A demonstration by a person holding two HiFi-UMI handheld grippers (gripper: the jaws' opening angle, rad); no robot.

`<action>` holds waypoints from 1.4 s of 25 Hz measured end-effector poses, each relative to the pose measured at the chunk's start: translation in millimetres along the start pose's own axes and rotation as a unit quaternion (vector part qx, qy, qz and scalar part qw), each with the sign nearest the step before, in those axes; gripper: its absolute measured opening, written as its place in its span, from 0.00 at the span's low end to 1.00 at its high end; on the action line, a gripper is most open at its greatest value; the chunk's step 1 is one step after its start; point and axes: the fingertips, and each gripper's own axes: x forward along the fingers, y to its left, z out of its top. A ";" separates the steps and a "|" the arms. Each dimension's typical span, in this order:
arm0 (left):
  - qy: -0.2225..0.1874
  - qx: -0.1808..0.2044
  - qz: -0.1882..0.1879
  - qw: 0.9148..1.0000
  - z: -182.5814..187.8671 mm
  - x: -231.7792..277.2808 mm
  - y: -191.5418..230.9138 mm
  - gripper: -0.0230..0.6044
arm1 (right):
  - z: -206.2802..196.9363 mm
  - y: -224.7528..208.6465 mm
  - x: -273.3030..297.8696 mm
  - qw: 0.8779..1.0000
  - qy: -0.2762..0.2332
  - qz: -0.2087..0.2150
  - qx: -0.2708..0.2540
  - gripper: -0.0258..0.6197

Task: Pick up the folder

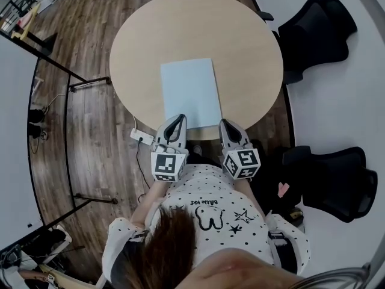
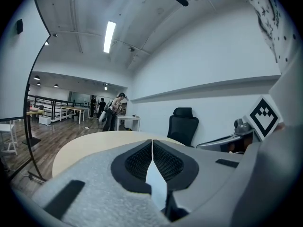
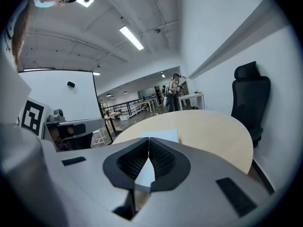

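A pale blue folder [image 1: 189, 92] lies flat on the round beige table [image 1: 240, 47], its near end by the table's front edge. My left gripper [image 1: 179, 119] hovers over the folder's near left corner, jaws shut with nothing gripped. My right gripper [image 1: 225, 123] is at the near right corner, also shut and empty. In the right gripper view the folder [image 3: 163, 135] shows just beyond the closed right gripper [image 3: 149, 151]. The left gripper view shows the closed left gripper [image 2: 152, 141] over the table [image 2: 90, 148]; a pale sliver shows under its pads.
Two black office chairs [image 1: 316, 32] [image 1: 337, 182] stand at the right by the white wall. A power strip [image 1: 143, 137] lies on the wooden floor under the table's near left. A board on a stand [image 1: 18, 131] is at the left. People [image 2: 116, 110] stand far off.
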 end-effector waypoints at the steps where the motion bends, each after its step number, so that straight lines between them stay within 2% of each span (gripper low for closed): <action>1: -0.001 0.001 -0.002 1.000 2.5 3.6 4.1 0.07 | 3.2 0.2 4.3 1.000 -0.001 -0.001 0.001 0.05; 11: -0.007 0.002 0.002 1.000 25.2 30.7 54.2 0.07 | 30.8 9.3 51.6 1.000 -0.007 -0.003 0.002 0.05; 20: 0.005 -0.002 -0.003 1.000 14.6 40.8 85.7 0.07 | 26.1 15.0 76.2 1.000 -0.005 -0.016 0.018 0.05; 27: 0.018 -0.011 0.006 1.000 5.4 39.5 88.3 0.07 | 12.6 16.0 76.4 0.999 0.012 -0.013 0.027 0.05; 35: 0.020 -0.015 0.025 0.999 6.0 42.7 78.0 0.07 | 26.7 -0.1 75.5 1.000 0.006 0.001 0.018 0.05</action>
